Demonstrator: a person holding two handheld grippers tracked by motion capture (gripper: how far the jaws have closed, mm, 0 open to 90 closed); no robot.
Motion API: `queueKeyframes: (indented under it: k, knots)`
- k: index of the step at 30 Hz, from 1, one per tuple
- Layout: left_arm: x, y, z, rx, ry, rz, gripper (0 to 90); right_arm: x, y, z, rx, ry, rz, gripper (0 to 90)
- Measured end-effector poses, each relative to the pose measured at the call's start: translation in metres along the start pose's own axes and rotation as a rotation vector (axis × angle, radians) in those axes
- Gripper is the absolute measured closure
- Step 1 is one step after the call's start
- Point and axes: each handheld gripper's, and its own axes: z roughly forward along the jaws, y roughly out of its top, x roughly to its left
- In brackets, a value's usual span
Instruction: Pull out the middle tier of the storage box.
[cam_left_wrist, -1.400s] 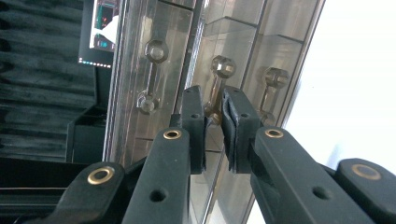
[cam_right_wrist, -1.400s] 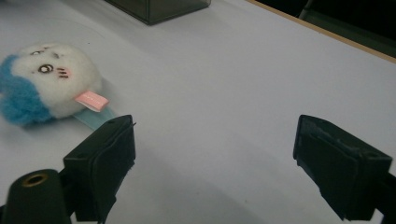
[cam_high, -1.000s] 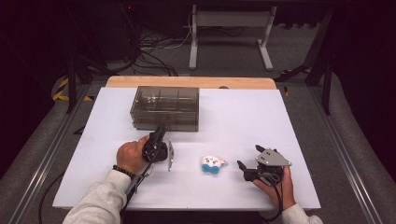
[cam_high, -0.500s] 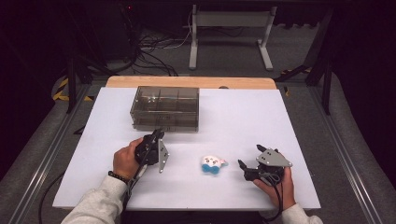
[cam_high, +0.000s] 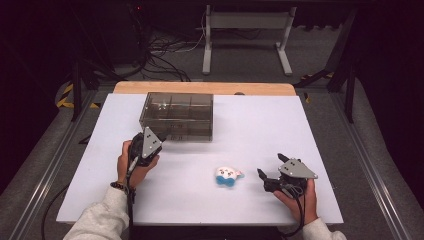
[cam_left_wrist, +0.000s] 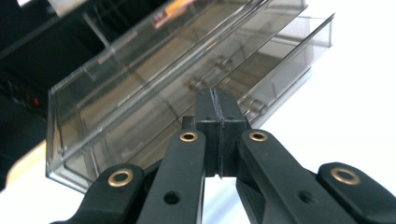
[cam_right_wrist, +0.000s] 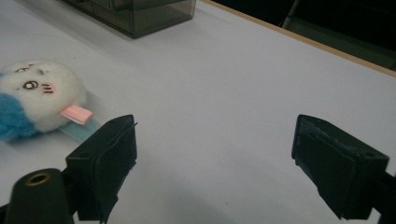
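A smoky transparent compartment box (cam_high: 177, 115) stands toward the back of the white table (cam_high: 260, 125). My left gripper (cam_high: 159, 138) is shut with nothing between its jaws, its tips just in front of the box's front left wall. In the left gripper view the shut gripper (cam_left_wrist: 219, 100) points straight at the box (cam_left_wrist: 140, 102). A small white and blue plush toy (cam_high: 227, 175) lies at the front centre. My right gripper (cam_high: 270, 167) rests open to the right of it. In the right gripper view the plush toy (cam_right_wrist: 37, 93) lies left of the open gripper (cam_right_wrist: 215, 149), outside the jaws.
A wooden strip (cam_high: 205, 88) runs along the table's far edge. Cables and a metal stand (cam_high: 245, 30) sit on the floor beyond. The box's corner (cam_right_wrist: 135, 14) is at the top of the right gripper view.
My left gripper has moved forward and left, up to the box's front wall, staying shut. The right gripper and the plush toy have not moved.
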Motion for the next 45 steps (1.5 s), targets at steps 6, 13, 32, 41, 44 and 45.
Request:
queueKeyframes:
  k: [6, 13, 32, 41, 44, 45]
  knots:
    - [0.006, -0.001, 0.007, 0.04, 0.012, -0.053, 89.8, 0.002, 0.0, 0.002, 0.013, 0.009, -0.011, 14.4]
    - [0.012, 0.001, 0.017, 0.05, -0.035, -0.137, 89.8, 0.002, -0.001, 0.004, 0.02, 0.01, -0.01, 14.5]
    - [0.017, 0.003, 0.037, 0.082, -0.048, -0.216, 89.7, 0.003, -0.002, 0.006, 0.032, 0.017, -0.022, 14.5]
    - [0.022, -0.004, 0.035, 0.099, -0.07, -0.254, 89.7, 0.003, -0.002, 0.005, 0.031, 0.02, -0.023, 14.4]
    - [0.023, -0.006, 0.034, 0.108, -0.069, -0.25, 89.7, 0.003, -0.002, 0.006, 0.032, 0.022, -0.026, 14.4]
    - [0.023, -0.007, 0.034, 0.111, -0.073, -0.254, 89.7, 0.004, -0.002, 0.006, 0.033, 0.023, -0.026, 14.4]
